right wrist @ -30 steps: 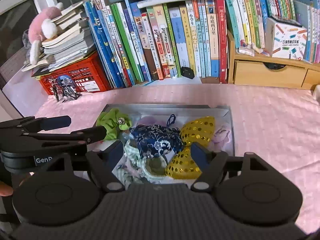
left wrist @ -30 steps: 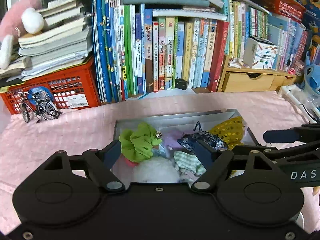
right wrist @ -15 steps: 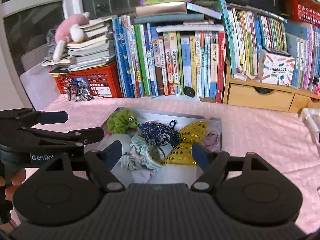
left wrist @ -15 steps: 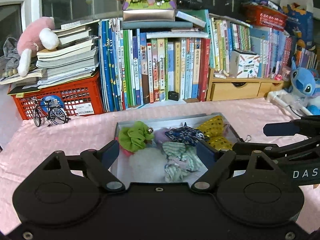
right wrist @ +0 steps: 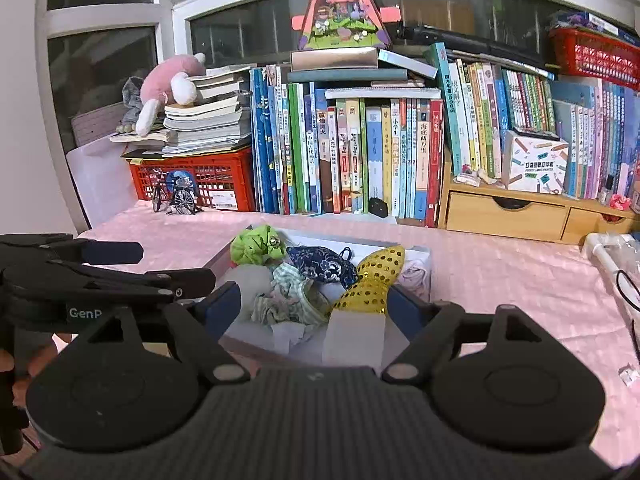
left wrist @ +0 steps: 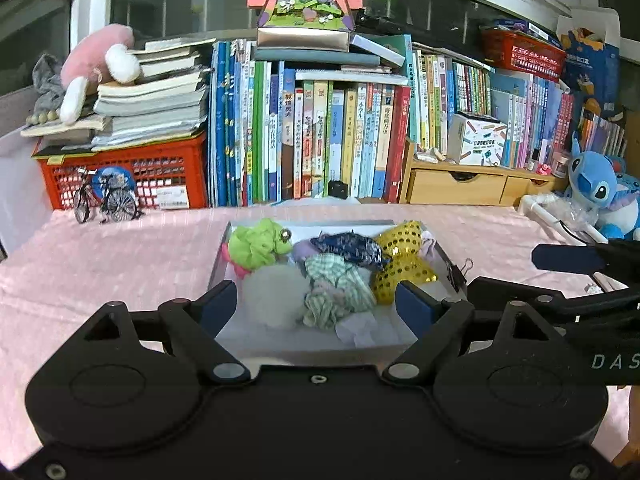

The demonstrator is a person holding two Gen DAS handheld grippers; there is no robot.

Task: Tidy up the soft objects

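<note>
Currently, my left gripper [left wrist: 316, 306] and right gripper [right wrist: 314, 304] both hang with jaws spread and empty at the near end of the metal tray [left wrist: 218, 264] on the pink tablecloth [left wrist: 120, 256]. Heaped inside: one green scrunchie [left wrist: 258, 242], one navy pouch [left wrist: 348, 246], two gold sequin pieces [left wrist: 400, 268], one striped cloth [left wrist: 334, 288], one white pompom [left wrist: 276, 294]. Risk, in my judgement: the tangled fabrics could lift together, spilling neighbours over the rim.
</note>
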